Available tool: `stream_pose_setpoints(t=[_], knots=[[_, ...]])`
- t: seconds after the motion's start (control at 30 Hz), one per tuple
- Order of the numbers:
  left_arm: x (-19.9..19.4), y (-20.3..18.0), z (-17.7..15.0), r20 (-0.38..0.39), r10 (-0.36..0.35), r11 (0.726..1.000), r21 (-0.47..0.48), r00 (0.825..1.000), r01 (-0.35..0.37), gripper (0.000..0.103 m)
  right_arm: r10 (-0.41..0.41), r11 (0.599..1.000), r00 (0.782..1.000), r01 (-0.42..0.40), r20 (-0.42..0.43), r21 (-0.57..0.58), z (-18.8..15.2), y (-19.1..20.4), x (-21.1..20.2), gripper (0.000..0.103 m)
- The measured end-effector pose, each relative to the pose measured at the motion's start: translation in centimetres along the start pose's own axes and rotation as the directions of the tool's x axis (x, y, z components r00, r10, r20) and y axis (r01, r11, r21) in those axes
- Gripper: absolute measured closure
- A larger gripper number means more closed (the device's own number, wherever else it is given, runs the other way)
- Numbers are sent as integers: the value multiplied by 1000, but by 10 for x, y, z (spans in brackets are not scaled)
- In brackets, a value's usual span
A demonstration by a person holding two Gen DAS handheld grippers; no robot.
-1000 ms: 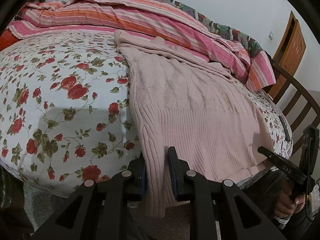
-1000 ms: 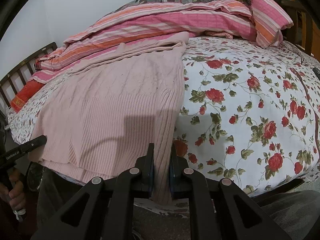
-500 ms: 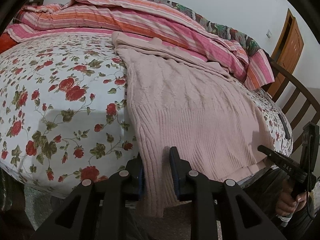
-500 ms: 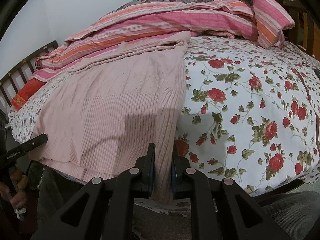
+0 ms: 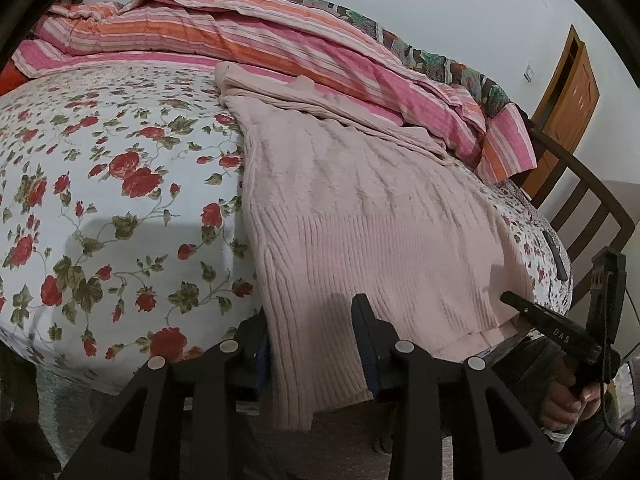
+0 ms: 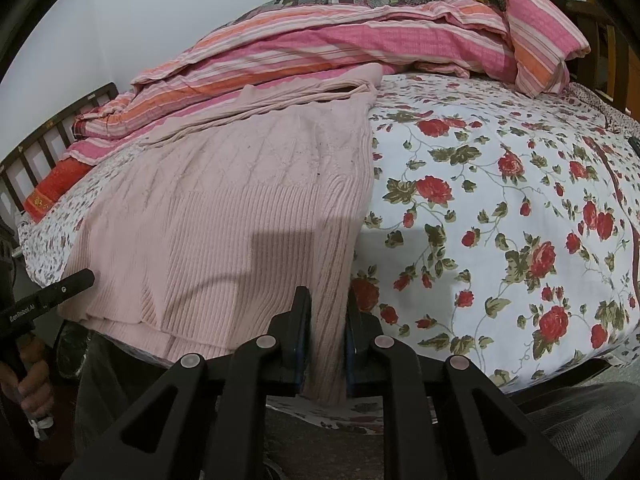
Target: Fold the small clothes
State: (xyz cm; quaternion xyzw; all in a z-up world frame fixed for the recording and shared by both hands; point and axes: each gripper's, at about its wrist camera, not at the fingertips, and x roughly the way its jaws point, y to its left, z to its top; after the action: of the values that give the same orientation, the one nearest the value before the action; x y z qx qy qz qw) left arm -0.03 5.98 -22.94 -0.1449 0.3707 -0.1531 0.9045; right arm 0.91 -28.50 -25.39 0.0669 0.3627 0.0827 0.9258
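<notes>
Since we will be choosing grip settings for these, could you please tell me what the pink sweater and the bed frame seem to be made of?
Pink sweater: soft knitted yarn, probably wool or acrylic; matte, slightly fuzzy, with ribbing near the hem and cable patterns higher up. Bed frame: apparently wood, dark brown with a smooth, faintly glossy finish; slats and a curved rail show, though grain is too small to confirm.

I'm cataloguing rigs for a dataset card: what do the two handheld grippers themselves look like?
Both are matte black plastic. The left gripper and right gripper have angular arms with triangular cut-outs, round silver pivot pins and blue pads on the fingers. White lettering marks their sides, and a black cable hangs from the right one.
</notes>
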Motion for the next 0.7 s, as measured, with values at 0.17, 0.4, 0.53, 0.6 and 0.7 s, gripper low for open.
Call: stream_pose_setpoints(t=[0.17, 0.4, 0.53, 0.6, 0.7], knots=[[0, -1, -1, -3, 0, 1000, 8, 1000, 0, 66, -1, 1000, 1000, 1, 2, -7, 0, 0, -1, 87], [0, -2, 0, -4, 2, 1000, 11, 1000, -2, 65, -1, 1000, 1000, 1, 2, -6, 0, 1, -1, 86], [0, -2, 1, -3, 0, 1000, 10, 1000, 0, 65, -1, 1000, 1000, 1, 2, -7, 0, 1, -1, 86], [0, -2, 1, -3, 1, 1000, 12, 1000, 0, 65, -1, 1000, 1000, 1, 2, -7, -1, 1, -1, 86], [0, -3, 1, -3, 0, 1000, 12, 1000, 0, 65, -1, 1000, 1000, 1, 2, -7, 0, 1, -1, 86]])
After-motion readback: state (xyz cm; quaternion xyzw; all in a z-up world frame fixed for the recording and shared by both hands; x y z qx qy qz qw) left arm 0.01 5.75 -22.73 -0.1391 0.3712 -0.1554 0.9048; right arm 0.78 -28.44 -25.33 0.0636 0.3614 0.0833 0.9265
